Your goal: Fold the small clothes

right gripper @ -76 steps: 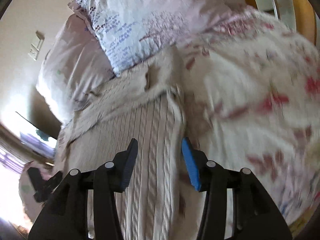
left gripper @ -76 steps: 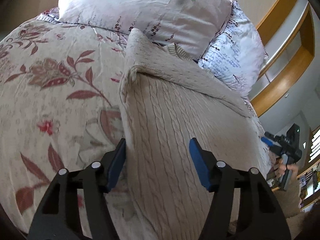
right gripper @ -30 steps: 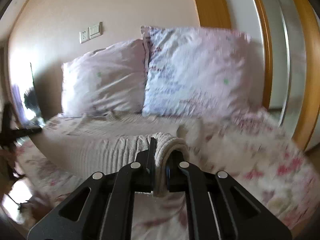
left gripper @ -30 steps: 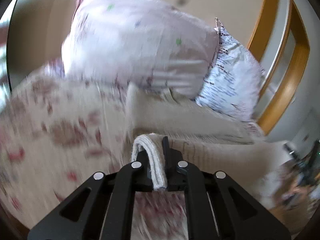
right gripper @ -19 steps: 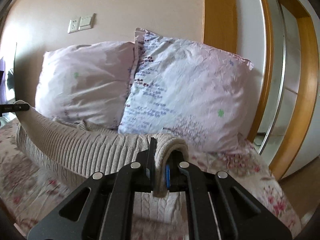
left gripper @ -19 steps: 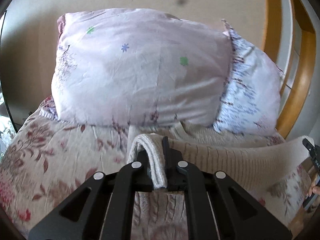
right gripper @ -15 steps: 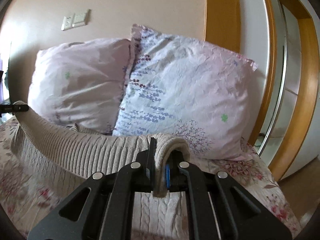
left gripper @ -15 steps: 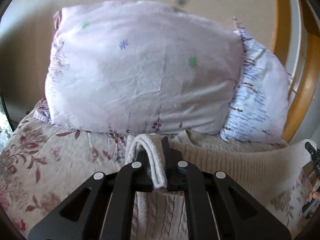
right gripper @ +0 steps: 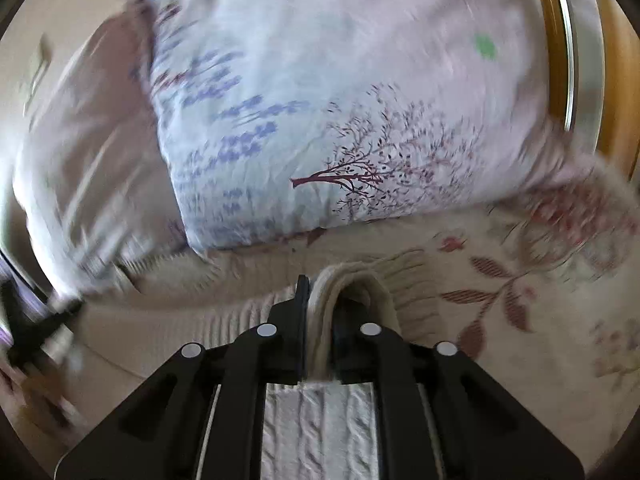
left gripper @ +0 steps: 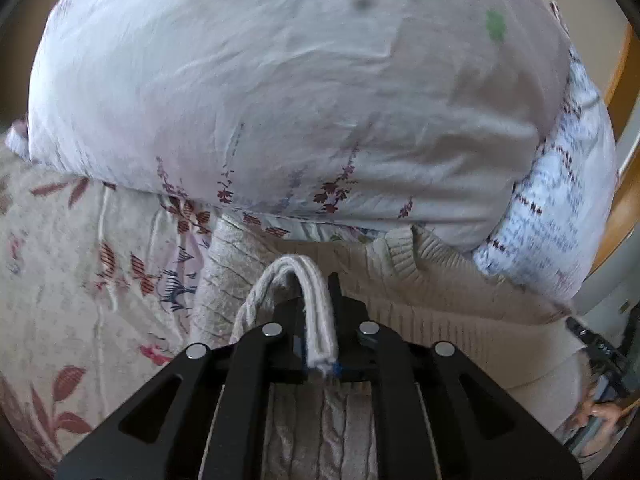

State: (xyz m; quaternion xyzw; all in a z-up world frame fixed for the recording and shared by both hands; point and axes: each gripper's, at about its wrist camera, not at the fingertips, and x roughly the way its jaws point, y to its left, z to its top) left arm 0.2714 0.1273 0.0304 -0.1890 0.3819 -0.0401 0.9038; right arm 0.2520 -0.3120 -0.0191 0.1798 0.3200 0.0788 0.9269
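You're pinching the cream knit sweater with both tools. Your left hand-held gripper is gripping a folded hem edge that loops up over the fingers; the jaws are starting to ease apart, but the fabric is still sitting between them and the pads are mostly hidden behind the knit. Your right hand-held gripper is doing the same on the other corner: jaws beginning to part, the sweater fold still wedged in the gap.

The sweater is lying on the floral bedspread, its ribbed collar up against the pillows. The part below each gripper is cut off by the black gripper frames, so you're only seeing strips of cable knit through them.

The pink pillow is filling most of the left view; the blue-patterned pillow is filling the right one. The right view is heavily motion-blurred, especially its left side, where the other gripper is only a dark smear. In the left view a person's hand is peeking in at the lower right edge, partly cut off. The wooden frame is showing at the right edge.
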